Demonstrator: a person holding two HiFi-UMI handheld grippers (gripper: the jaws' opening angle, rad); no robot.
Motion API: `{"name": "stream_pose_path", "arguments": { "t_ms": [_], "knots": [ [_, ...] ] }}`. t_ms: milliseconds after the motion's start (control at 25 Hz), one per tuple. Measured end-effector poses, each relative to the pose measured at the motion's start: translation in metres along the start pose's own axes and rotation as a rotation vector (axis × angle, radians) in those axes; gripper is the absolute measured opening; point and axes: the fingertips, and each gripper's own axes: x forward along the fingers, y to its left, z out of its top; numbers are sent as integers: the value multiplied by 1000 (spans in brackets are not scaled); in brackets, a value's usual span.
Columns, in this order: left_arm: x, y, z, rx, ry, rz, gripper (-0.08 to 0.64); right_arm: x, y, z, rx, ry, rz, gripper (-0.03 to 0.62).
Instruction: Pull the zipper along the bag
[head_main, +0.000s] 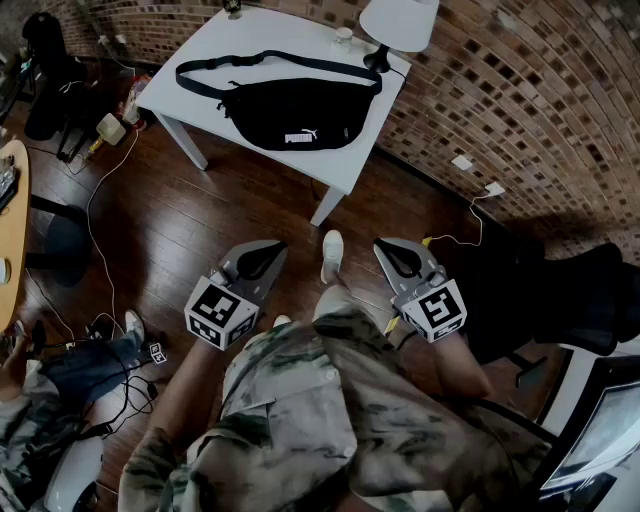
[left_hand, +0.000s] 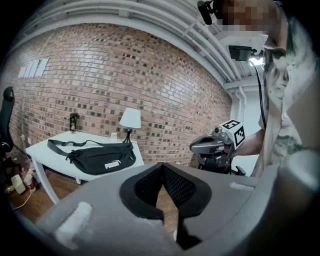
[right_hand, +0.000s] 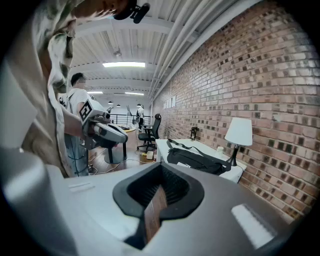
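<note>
Not started: bag (head_main: 295, 110) lies on bench (head_main: 190, 75) at top centre of head view, well apart from L hand-held gripper (head_main: 260, 257) and R hand-held gripper (head_main: 399, 256) mid-frame, both w/ jaws together, empty; approach, grasp & pull all left.

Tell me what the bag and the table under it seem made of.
Bag: black woven fabric, likely nylon or polyester, matte, sagging softly with a white printed logo. Table: smooth white top, painted or laminated board by its look; the core cannot be told.
</note>
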Motion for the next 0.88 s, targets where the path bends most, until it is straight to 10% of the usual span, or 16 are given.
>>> {"name": "stream_pose_path", "arguments": {
  "t_ms": [440,880],
  "knots": [
    [206,134,36,-31,111,201,16,173,-220,-39,-49,93,200,6],
    [324,210,-18,47,408,313,83,299,-272,-87,-29,223,324,7]
  ]
}}
